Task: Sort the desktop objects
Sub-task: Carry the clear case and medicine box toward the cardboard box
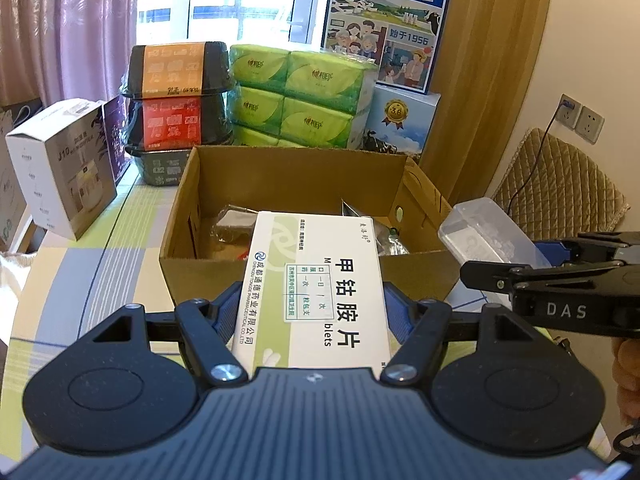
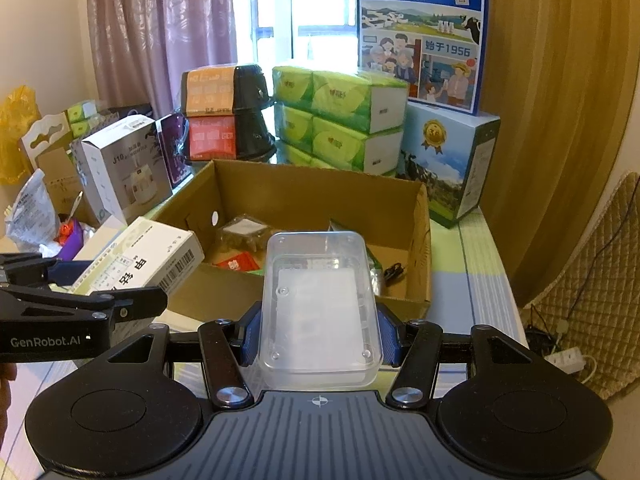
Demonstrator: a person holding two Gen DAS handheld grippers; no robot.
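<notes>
The left gripper point(image 1: 310, 312) fingers clamp a white medicine box point(image 1: 316, 280); the right gripper point(image 2: 318, 336) fingers grip a clear plastic case point(image 2: 318, 300). Both are held above the near edge of the open cardboard box point(image 2: 304, 192) on the surface point(image 2: 476, 264).

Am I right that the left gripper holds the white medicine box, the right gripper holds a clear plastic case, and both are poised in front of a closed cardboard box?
Not quite: the cardboard box is open-topped, with items visible inside, as the right wrist view shows. The rest stands: the left gripper holds the white medicine box, and the right gripper holds the clear plastic case.
</notes>
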